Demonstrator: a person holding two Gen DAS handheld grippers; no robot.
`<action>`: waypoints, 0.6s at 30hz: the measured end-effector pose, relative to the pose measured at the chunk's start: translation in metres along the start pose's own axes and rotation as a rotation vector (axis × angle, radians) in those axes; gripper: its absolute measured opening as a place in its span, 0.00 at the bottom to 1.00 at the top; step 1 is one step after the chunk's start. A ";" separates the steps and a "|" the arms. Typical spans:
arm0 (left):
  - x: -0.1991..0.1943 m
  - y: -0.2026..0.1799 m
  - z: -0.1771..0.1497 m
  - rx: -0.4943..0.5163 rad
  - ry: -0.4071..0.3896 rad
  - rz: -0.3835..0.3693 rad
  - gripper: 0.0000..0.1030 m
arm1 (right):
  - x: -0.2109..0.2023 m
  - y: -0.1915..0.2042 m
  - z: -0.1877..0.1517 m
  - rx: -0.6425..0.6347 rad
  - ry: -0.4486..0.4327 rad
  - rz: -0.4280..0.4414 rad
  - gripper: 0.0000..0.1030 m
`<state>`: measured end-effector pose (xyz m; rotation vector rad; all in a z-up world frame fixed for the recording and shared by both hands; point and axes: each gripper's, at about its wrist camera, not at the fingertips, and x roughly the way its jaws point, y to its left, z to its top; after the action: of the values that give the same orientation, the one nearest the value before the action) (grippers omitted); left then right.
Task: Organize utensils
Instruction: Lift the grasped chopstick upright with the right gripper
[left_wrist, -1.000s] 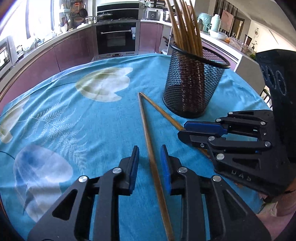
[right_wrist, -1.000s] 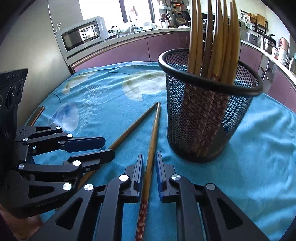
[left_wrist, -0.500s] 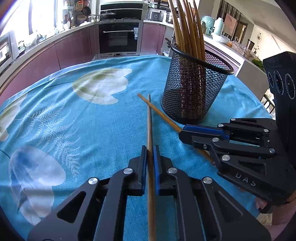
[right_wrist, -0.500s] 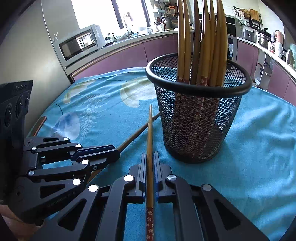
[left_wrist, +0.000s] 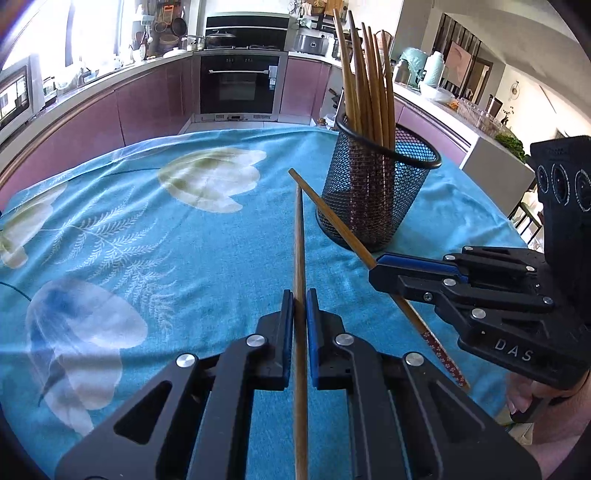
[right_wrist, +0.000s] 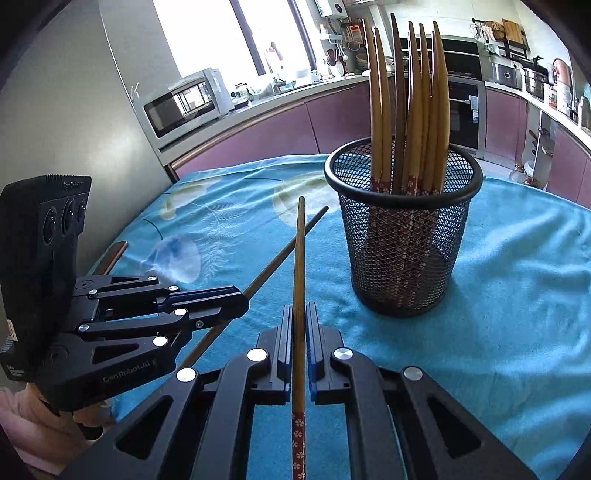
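We see a table covered by a bright turquoise cloth printed with large pale tulip blooms and white fern fronds; it drapes over the far edge and shows soft creases on the right in the right wrist view. Directly on the cloth stands a round black wire-mesh holder, upright, filled with upright wooden chopsticks. A strip of brown table edge shows beyond the cloth.
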<state>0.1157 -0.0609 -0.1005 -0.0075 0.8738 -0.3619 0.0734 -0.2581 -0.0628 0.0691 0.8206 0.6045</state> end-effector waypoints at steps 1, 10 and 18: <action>-0.002 -0.001 0.000 -0.001 -0.004 -0.001 0.07 | -0.002 0.001 0.000 0.000 -0.003 0.006 0.06; -0.019 -0.004 -0.001 -0.005 -0.034 -0.015 0.07 | -0.013 0.007 0.000 -0.006 -0.031 0.031 0.06; -0.029 -0.006 -0.001 -0.006 -0.056 -0.025 0.07 | -0.020 0.010 0.000 -0.004 -0.050 0.041 0.06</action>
<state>0.0960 -0.0573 -0.0782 -0.0340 0.8203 -0.3804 0.0583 -0.2606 -0.0464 0.0972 0.7711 0.6411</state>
